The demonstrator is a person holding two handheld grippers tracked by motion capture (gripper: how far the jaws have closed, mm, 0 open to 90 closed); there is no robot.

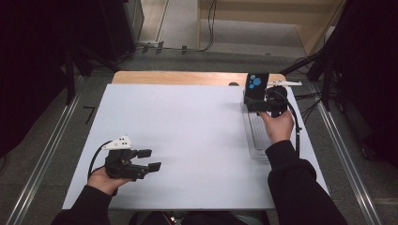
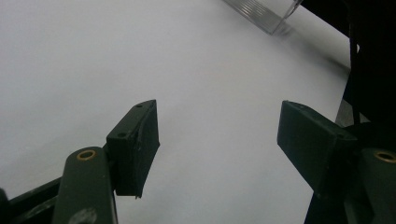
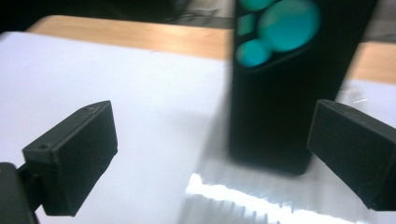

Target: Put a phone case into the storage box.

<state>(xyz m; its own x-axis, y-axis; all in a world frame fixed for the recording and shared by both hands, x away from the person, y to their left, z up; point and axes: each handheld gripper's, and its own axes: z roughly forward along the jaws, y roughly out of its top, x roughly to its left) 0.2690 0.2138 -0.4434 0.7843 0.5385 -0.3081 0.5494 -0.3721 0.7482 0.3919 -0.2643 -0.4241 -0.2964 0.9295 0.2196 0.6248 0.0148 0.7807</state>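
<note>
So the right gripper (image 1: pixel 256 104) is up at the far right of the white table (image 1: pixel 187 140), arm stretched forward, jaws spread wide with the black box (image 1: pixel 256 86) with blue dots standing upright between them, pads not pressing it. The box sits on the far end of a clear ribbed tray (image 1: pixel 257 136). The left gripper (image 1: pixel 149 159) rests low near the front left, pointing right, jaws apart on nothing.

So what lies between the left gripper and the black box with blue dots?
Bare white table top runs from the left gripper to the black box, as the high view shows.
</note>
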